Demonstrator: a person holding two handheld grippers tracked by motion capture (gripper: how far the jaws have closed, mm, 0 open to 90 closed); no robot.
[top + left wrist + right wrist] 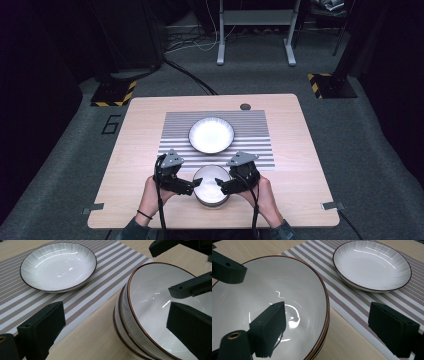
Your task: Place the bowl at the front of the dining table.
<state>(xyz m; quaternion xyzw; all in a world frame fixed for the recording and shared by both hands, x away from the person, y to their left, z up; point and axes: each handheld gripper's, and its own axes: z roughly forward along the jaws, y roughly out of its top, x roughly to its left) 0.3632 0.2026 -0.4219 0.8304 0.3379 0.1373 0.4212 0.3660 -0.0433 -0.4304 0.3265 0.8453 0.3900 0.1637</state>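
Near edge of the table (150,120): a stack of bowls (212,186), at least two nested, maybe three by the rims seen in the left gripper view. It sits on bare wood just off the striped mat (175,127). At 12 o'clock from the stack, a shallow plate (211,135) rests on the mat, well apart from the bowls.

Your left gripper (189,188) comes in at the stack's 9 o'clock, your right gripper (223,186) at its 3 o'clock. Both are spread wide. Each straddles the top bowl's rim, one jaw inside the bowl, the other outside. Neither is pinching anything yet; I can't tell whether any pad touches the glaze.

Risks from here, as I judge them:

- Glazed, glossy wall, steep flare. If you close on the rim, the pads could slide up and off.
- Nested bowls can stick. Lift the top one and the one below may ride up with it, then drop back and chip.
- The outer jaws sit near the lower rims. Close too low and you catch two rims at once.
- Uneven closing: if one side bites first, the stack shoves sideways across the wood. At 6 o'clock the table edge is near.
- Uneven lift tilts the bowl, and the low side slips free.
- Carry it toward 12 o'clock too low and it clips the plate's rim.
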